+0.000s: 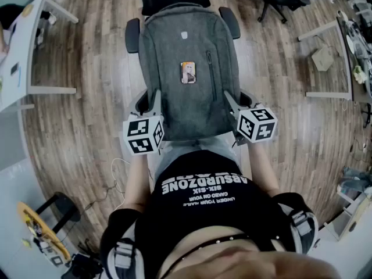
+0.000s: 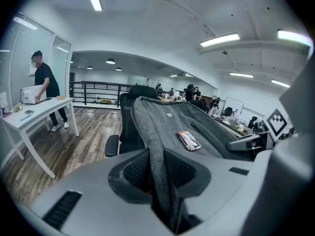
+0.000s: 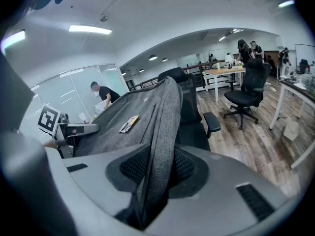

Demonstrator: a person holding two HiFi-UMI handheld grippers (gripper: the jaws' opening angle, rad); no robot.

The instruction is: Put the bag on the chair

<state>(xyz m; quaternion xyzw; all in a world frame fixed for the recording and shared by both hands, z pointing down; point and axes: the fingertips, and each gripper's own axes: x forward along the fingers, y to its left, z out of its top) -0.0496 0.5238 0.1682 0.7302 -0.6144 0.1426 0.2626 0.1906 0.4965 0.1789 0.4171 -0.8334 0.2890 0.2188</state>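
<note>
A grey backpack (image 1: 186, 97) lies front-up against the seat and back of a black office chair (image 1: 132, 34), with a small orange card (image 1: 188, 72) on its front. My left gripper (image 1: 156, 97) is shut on the bag's lower left side edge. My right gripper (image 1: 230, 99) is shut on the lower right side edge. In the left gripper view the grey fabric (image 2: 170, 124) runs pinched through the left gripper (image 2: 157, 170), with the chair back (image 2: 129, 96) behind. The right gripper view shows the right gripper (image 3: 158, 170) clamped on the bag's edge (image 3: 165, 117) in the same way.
A white desk (image 1: 17, 51) stands at the left, where a person (image 2: 45, 88) handles a box. Another white desk (image 1: 343, 57) is at the right, and a second black chair (image 3: 248, 90) stands behind. Cables (image 1: 110, 185) lie on the wood floor near my feet.
</note>
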